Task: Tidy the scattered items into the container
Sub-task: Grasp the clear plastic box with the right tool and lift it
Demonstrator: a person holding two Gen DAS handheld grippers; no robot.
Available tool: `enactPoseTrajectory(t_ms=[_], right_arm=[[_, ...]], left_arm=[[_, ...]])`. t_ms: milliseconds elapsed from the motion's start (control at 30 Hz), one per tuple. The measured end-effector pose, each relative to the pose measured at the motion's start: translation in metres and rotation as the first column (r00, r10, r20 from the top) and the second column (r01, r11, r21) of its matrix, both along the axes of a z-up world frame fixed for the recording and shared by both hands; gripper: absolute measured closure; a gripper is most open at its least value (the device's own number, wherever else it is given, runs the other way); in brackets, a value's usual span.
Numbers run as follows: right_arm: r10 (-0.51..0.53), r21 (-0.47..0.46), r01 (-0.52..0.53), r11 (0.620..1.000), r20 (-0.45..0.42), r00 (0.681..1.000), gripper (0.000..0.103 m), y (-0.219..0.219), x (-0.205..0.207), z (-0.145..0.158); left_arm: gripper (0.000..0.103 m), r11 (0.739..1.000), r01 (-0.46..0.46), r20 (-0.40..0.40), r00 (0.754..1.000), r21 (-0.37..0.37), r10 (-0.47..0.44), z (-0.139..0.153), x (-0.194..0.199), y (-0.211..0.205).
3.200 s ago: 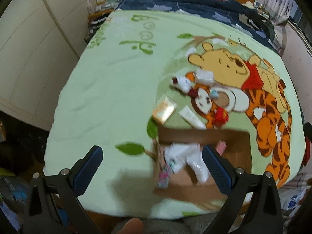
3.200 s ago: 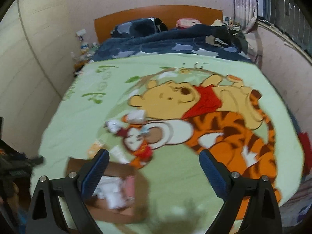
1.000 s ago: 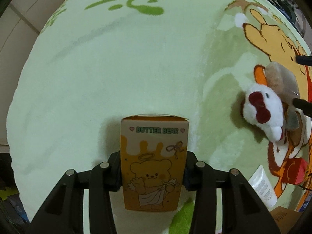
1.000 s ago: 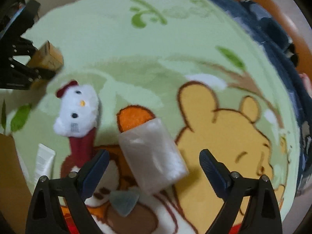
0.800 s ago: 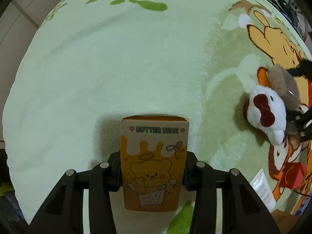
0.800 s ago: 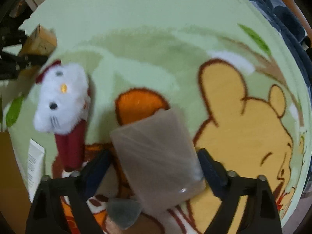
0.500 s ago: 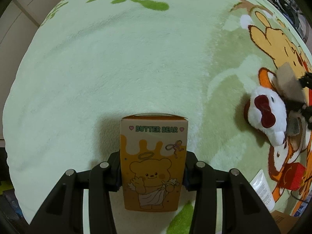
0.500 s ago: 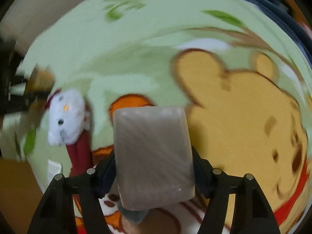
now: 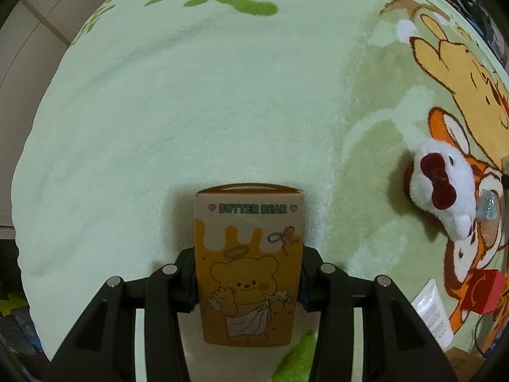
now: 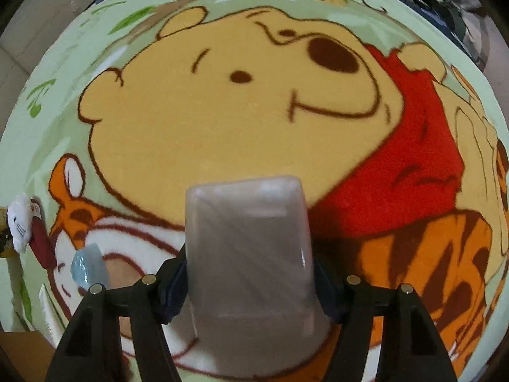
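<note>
Left gripper (image 9: pixel 248 283): I have it clamped on the orange box (image 9: pixel 248 264), held upright above the green blanket (image 9: pixel 191 111); the box hides both pads.

Right gripper (image 10: pixel 249 283): clamped on a clear packet (image 10: pixel 248 248); contents blurred, I cannot make them out.

Plush (image 9: pixel 440 187): white with a red bow, lying on the blanket to the right, well apart from the box.

Small blue piece (image 10: pixel 86 265): just beside the plush, kind unclear.

Red cube (image 9: pixel 485 289) and white tube (image 9: pixel 434 315): near the right edge, the tube partly behind the gripper arm.

Carton (image 9: pixel 461 364): only a brown corner shows at lower right, cut off by the frame.
</note>
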State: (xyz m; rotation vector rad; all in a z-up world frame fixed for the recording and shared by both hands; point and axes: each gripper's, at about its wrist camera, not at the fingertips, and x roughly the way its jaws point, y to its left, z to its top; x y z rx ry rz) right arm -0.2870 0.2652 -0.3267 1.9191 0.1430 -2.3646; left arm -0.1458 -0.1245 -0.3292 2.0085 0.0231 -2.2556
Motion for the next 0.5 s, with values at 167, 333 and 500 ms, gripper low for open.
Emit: enactPoseTrajectory(t_ms=[167, 333, 500], right_arm=[[0.016, 0.011, -0.016, 1.0, -0.011, 1.0, 0.032, -0.004, -0.003, -0.002], [-0.03, -0.019, 0.029, 0.999, -0.025, 0.999, 0.039, 0.005, 0.004, 0.021], [-0.056, -0.046, 0.052, 0.998, -0.083, 0.995, 0.039, 0.009, 0.02, 0.081]], left_arm=[[0.058, 1.0, 0.0, -0.013, 1.0, -0.004, 0.0, 0.013, 0.011, 0.002], [0.058, 1.0, -0.001, -0.026, 1.0, -0.007, 0.001, 0.025, 0.023, 0.004], [0.058, 0.998, 0.033, -0.123, 0.992, -0.06, -0.04, 0.081, 0.03, 0.021]])
